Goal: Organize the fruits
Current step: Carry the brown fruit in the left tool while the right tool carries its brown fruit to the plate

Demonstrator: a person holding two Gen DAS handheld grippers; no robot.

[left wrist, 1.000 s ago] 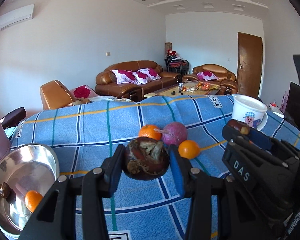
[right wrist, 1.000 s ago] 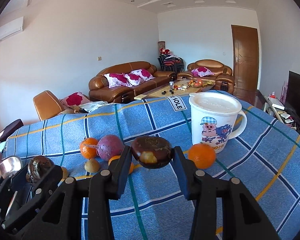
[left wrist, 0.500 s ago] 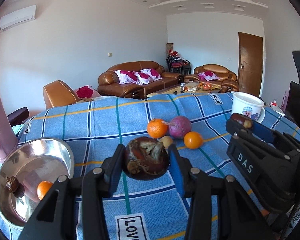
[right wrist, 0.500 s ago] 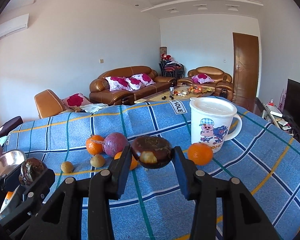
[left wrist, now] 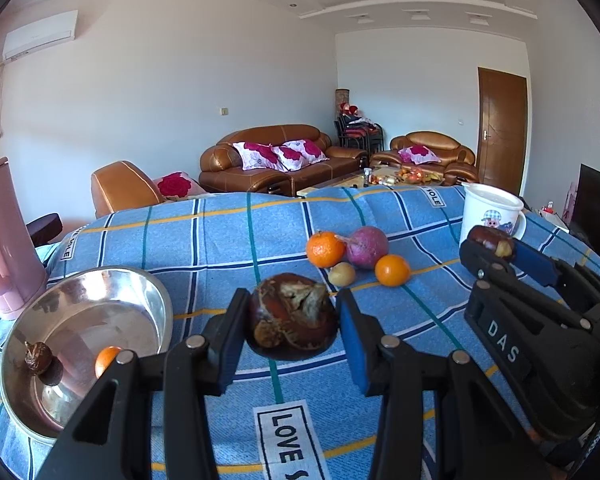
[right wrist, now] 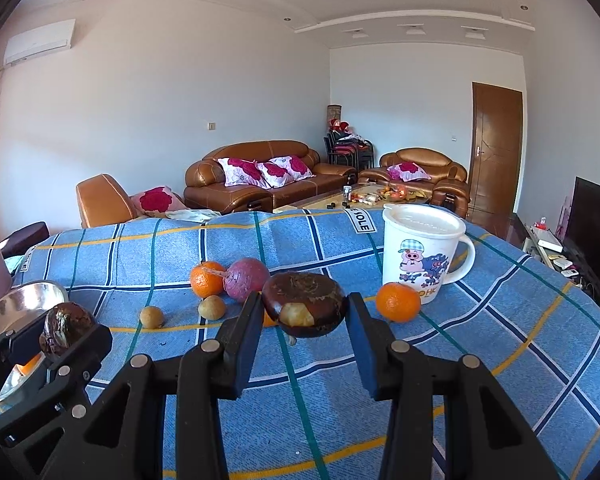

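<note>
Mangosteen [left wrist: 292,316] clamped between left gripper [left wrist: 290,330] fingers [left wrist: 230,334].

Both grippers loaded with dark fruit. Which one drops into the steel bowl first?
Left, probably. The left gripper holds its dark fruit right beside the steel bowl. In the right wrist view, the right gripper sits further over, towards the mug, with the left one between it and the bowl.

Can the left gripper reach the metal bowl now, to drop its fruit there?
Probably yes. The left gripper, shut on a dark fruit, has the metal bowl just to its left, nothing between.
</note>
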